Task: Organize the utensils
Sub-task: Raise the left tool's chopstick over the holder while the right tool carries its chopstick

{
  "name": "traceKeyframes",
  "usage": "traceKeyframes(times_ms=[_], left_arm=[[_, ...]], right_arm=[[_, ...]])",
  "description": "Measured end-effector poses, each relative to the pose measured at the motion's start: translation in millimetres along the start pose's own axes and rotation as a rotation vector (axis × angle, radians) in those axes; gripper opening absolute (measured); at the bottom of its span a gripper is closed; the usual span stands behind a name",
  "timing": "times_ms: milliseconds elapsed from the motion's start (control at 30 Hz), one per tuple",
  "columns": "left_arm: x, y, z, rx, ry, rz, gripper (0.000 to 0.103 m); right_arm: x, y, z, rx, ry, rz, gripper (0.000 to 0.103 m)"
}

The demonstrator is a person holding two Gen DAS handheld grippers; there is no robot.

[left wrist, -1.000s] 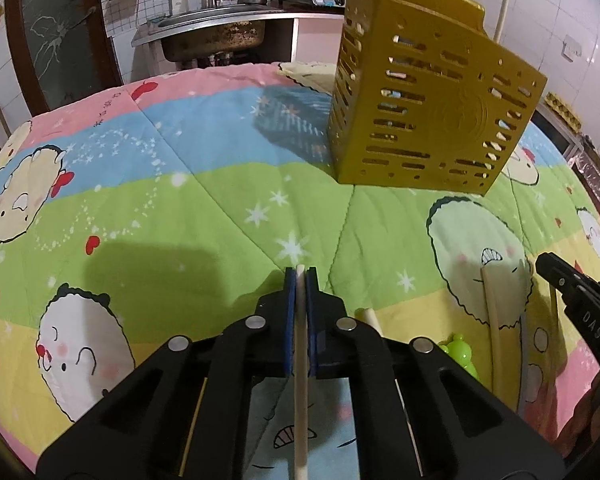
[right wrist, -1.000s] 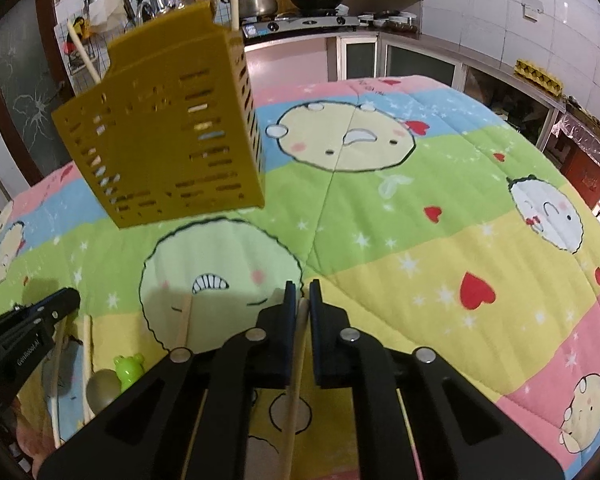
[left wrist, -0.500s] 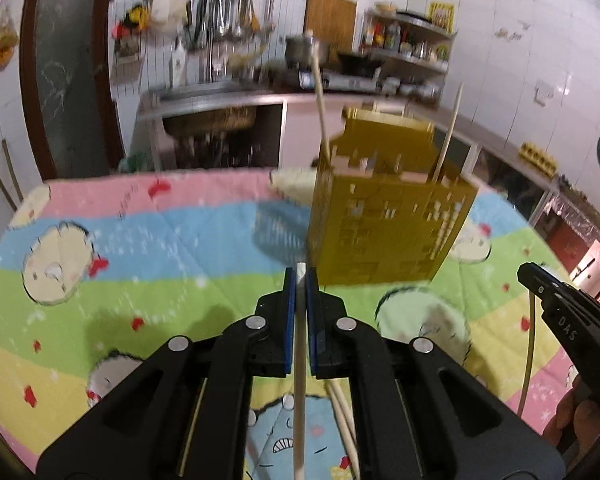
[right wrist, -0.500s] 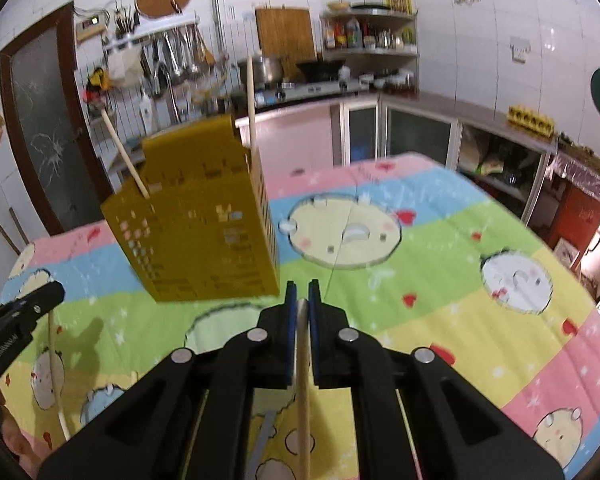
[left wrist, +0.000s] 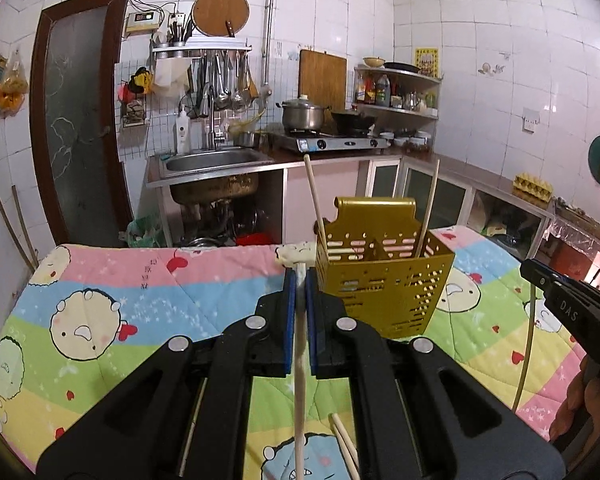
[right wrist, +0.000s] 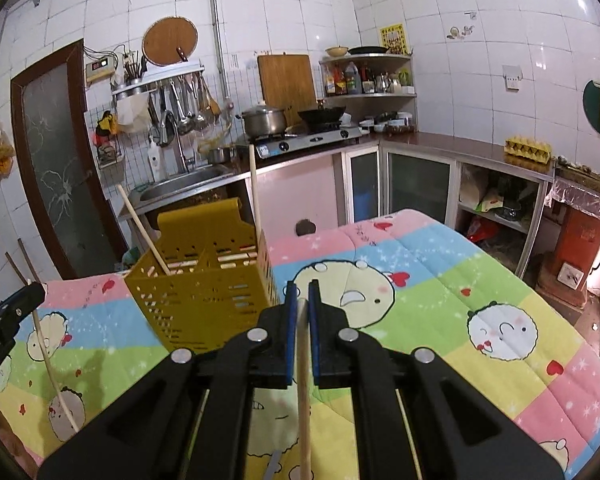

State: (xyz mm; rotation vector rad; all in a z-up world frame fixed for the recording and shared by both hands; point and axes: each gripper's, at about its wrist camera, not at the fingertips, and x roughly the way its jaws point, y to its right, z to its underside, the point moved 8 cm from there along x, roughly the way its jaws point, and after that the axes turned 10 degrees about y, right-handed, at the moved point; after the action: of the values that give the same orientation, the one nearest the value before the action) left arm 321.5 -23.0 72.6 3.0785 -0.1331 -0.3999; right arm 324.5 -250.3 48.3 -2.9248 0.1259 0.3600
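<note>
Left wrist: chopstick [left wrist: 300, 380] clamped in left claw [left wrist: 299, 280], lengthwise along fingers.

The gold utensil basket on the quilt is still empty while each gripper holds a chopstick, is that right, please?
Not quite: the gold utensil basket is not empty. Two chopsticks already stand in it, as the left wrist view shows. The rest holds: the left gripper and the right gripper are each shut on a chopstick.
</note>
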Motion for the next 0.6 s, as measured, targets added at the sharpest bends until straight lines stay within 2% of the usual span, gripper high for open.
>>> traceKeyframes(times_ms=[200,600], left_arm=[[-4,4,-11,0.025,0.053,-0.001,0.004],[-3,4,-19,0.017,0.101,0.015,0.004]], right_arm=[[-7,-4,-13,-0.021,0.07,-0.004,0.006],[-13,-5,-42,0.001,0.171,-0.042,0.006]])
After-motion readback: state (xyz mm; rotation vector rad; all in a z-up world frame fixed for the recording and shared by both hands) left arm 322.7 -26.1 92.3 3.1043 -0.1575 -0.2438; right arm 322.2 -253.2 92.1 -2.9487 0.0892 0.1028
